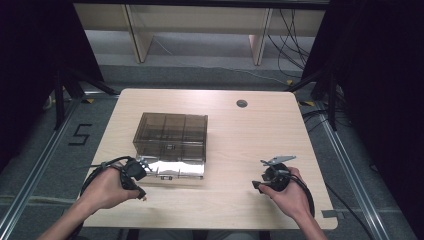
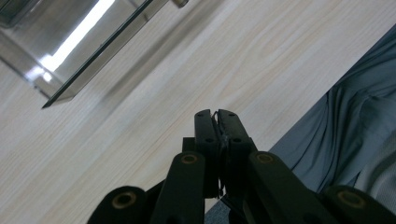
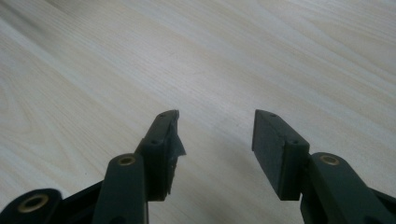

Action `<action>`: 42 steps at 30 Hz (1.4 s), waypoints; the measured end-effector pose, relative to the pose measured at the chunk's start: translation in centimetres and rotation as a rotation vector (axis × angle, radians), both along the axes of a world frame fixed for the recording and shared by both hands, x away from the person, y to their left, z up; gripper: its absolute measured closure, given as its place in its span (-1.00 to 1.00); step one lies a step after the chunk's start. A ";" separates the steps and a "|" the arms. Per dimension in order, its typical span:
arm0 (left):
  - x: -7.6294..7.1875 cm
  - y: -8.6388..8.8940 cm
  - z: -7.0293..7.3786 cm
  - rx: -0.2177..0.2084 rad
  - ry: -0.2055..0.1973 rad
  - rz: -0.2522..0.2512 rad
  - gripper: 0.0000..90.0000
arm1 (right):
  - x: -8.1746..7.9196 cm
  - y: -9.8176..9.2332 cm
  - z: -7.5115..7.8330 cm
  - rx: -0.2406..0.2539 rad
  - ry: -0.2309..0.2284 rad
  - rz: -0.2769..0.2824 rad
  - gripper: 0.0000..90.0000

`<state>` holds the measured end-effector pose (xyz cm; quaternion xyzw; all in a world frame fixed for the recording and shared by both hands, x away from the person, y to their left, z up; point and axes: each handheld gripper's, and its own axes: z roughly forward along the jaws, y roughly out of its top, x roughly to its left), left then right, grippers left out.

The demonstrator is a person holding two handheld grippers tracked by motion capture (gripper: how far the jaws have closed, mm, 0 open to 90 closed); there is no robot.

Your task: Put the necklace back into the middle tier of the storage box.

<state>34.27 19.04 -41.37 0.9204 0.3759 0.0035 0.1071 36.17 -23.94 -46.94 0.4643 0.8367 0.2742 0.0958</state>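
Note:
A smoky transparent compartment box (image 1: 170,134) stands left of the table's middle, its clear lid (image 1: 181,168) folded open flat toward the person. A corner of that lid (image 2: 70,56) shows in the left gripper view. My left gripper (image 1: 142,194) sits just left of the lid's front corner, pointing toward the table's front edge. Its jaws (image 2: 217,115) are shut with nothing visible between them. My right gripper (image 1: 258,184) rests low over the bare wood at the front right. It is open (image 3: 215,127) with nothing between its fingers.
The light wooden table (image 1: 240,140) has a round cable hole (image 1: 242,103) at the back right. Black curtains and metal frame rails flank both sides. The person's grey clothing (image 2: 345,135) shows past the table's front edge.

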 end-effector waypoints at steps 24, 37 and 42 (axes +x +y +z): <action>0.7 4.0 1.3 -0.020 -0.021 0.135 0.94 | 0.8 0.7 -0.1 0.006 -0.004 0.017 0.14; 1.5 4.7 2.5 -0.029 -0.042 0.147 0.94 | 0.4 0.3 0.0 0.009 -0.003 -0.003 0.14; 1.7 4.8 3.0 -0.039 -0.056 0.155 0.94 | 0.4 0.3 0.0 0.005 -0.002 0.001 0.14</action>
